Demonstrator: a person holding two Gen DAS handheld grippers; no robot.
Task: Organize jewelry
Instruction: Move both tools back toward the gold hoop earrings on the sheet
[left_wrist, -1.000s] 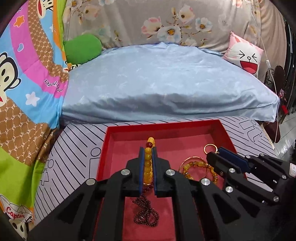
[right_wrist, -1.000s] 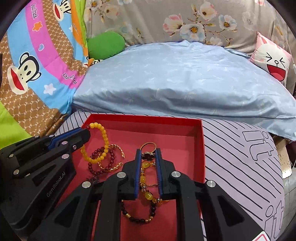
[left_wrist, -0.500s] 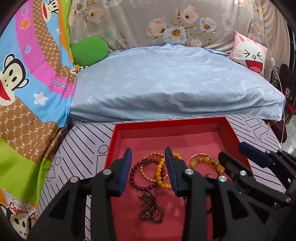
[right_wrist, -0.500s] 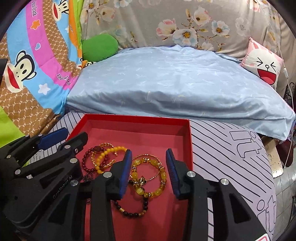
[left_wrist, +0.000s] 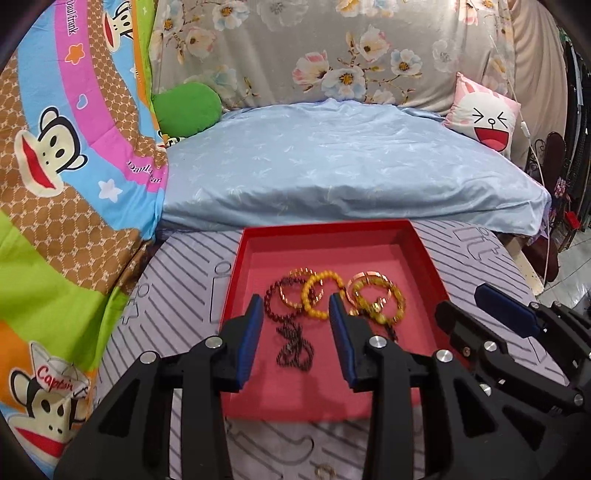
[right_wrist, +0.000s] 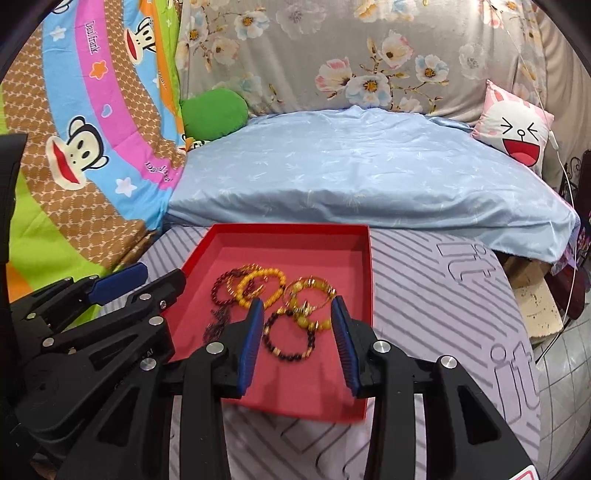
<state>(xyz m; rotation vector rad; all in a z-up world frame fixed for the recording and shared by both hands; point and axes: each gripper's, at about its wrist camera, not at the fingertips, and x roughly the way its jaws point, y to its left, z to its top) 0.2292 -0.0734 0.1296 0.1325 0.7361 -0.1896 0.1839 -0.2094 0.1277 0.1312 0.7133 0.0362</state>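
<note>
Red tray (left_wrist: 236, 280) with pink lining, on a grey-striped lilac cover (left_wrist: 177, 295). In the tray: yellow bead bracelet (left_wrist: 320, 291), dark red bead bracelet (left_wrist: 271, 299), gold bangle (left_wrist: 364, 280). Behind the tray, pale blue pillow (left_wrist: 343, 170), floral grey cloth (left_wrist: 332, 48).

Left gripper (left_wrist: 295, 310) and right gripper (right_wrist: 297, 314) hover side by side, fingers parted, empty.

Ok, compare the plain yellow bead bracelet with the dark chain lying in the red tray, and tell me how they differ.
Colour: the yellow bead bracelet is bright amber-yellow; the dark chain is nearly black.
Build: the bracelet is made of large round beads; the chain's links or beads are far finer.
Pose: the bracelet lies open as a ring; the chain is bunched in a loose heap.
Both rest on the floor of the red tray, held by neither gripper.
</note>
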